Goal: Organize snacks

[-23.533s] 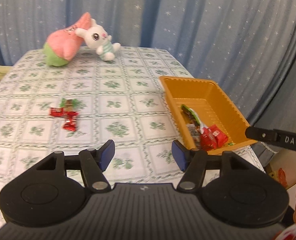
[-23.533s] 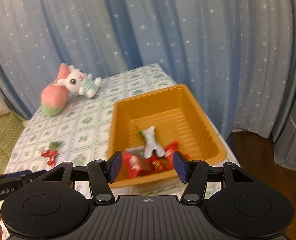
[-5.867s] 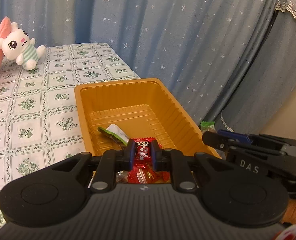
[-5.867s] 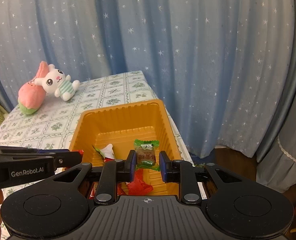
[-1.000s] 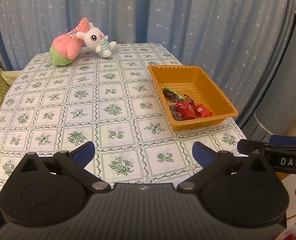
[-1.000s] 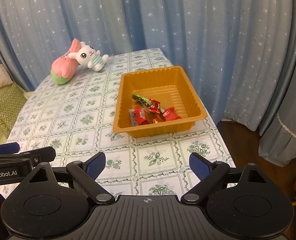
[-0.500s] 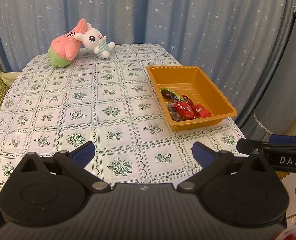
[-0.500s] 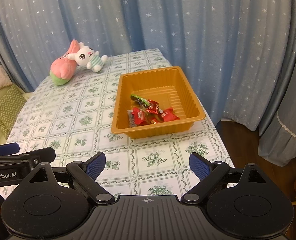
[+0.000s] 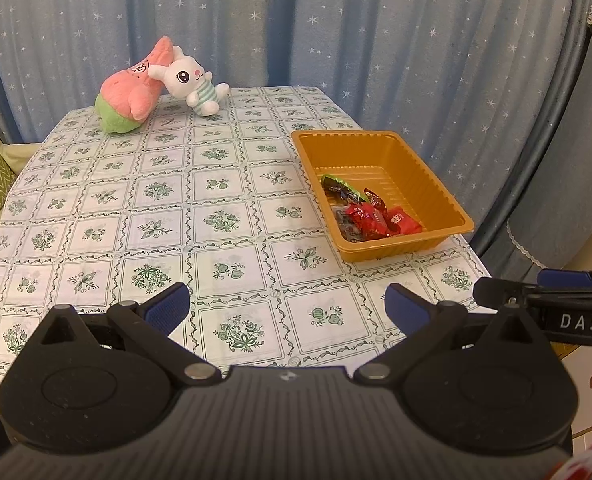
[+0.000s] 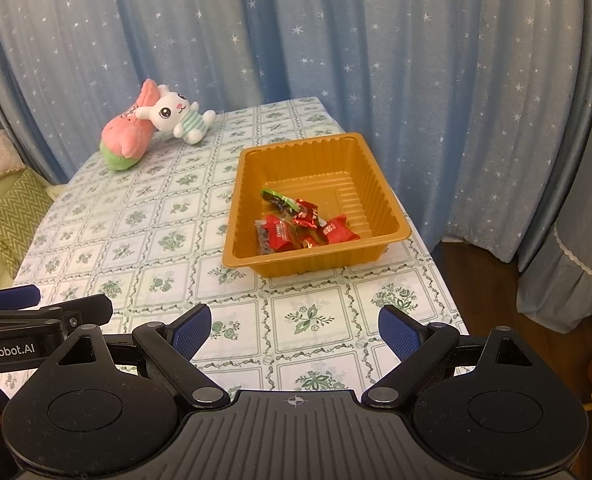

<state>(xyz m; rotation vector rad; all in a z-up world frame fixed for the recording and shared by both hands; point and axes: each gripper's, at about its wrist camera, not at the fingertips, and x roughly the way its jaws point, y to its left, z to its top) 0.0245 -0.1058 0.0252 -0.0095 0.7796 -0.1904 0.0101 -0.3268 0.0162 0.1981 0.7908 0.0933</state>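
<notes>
Left wrist view shows the left claw [image 9: 286,306] spread wide and empty above the counter [image 9: 224,220], well short of the orange tray [image 9: 447,200] holding the wrapped snacks [image 9: 369,216]. Right claw [image 10: 294,326] is likewise spread and empty, the snacks [image 10: 299,226] heaped in the tray's [image 10: 383,196] near half.

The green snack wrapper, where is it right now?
The green snack wrapper lies inside the orange tray, at the far edge of the pile of red snacks, on the table's right side.
</notes>
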